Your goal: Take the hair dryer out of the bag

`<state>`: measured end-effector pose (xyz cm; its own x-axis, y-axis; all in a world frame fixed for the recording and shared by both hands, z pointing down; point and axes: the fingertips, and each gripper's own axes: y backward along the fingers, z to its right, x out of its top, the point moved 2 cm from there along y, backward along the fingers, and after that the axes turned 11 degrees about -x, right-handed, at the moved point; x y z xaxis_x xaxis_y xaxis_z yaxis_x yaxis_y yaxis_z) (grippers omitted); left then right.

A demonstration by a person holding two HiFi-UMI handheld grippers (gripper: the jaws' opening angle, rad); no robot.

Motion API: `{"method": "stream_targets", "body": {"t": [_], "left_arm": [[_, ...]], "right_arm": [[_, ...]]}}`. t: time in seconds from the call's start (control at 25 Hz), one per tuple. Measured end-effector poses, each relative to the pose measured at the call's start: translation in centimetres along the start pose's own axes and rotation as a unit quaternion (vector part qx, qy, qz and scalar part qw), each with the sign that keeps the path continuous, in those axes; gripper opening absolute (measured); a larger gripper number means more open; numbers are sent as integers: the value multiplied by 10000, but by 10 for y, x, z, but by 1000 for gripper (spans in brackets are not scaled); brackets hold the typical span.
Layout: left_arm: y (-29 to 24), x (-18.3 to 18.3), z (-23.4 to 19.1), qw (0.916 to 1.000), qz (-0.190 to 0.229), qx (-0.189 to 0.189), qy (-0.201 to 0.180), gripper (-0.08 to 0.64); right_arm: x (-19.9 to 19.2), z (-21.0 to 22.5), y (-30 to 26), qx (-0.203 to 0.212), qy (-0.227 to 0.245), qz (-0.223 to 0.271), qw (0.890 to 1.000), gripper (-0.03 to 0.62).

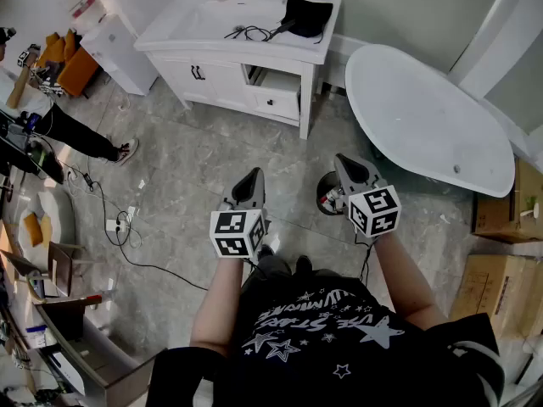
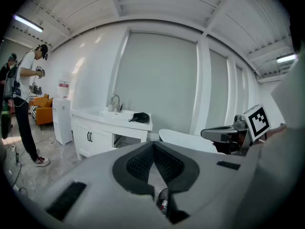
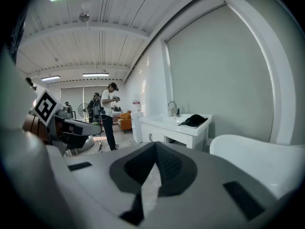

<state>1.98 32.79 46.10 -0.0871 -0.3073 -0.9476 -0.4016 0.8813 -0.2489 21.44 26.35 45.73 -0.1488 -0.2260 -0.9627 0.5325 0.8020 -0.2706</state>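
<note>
A black bag [image 1: 307,15] lies on the right end of the white vanity counter [image 1: 182,36], with a black cable [image 1: 251,32] coiled beside it. No hair dryer shows outside the bag. My left gripper [image 1: 249,183] and right gripper [image 1: 352,170] hover side by side over the floor, well short of the vanity, both shut and empty. In the left gripper view the bag [image 2: 139,118] sits far beyond the left gripper [image 2: 153,145], and the right gripper [image 2: 233,133] shows at right. From the right gripper [image 3: 155,145], its own view has the bag [image 3: 195,120] at mid-right.
A white bathtub [image 1: 428,117] stands to the right of the vanity. A small dark round bin [image 1: 329,195] sits on the floor between my grippers. Cardboard boxes [image 1: 501,206] are at far right. Cables [image 1: 119,227] trail on the floor at left, near a standing person [image 2: 24,104].
</note>
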Motion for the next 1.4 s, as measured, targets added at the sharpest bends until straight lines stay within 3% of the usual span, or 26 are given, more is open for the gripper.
{"method": "stream_targets", "body": {"t": [0.52, 0.84, 1.4], "left_arm": [[0, -10, 9, 9999, -112, 90, 40, 11], [-6, -8, 6, 10000, -71, -21, -13, 11], [-48, 18, -83, 9983, -40, -575, 127, 12]], "right_arm": [[-11, 5, 6, 86, -116, -46, 9999, 6], [-11, 12, 3, 12, -460, 110, 9989, 6], [9, 10, -77, -695, -476, 48, 9964, 6]]}}
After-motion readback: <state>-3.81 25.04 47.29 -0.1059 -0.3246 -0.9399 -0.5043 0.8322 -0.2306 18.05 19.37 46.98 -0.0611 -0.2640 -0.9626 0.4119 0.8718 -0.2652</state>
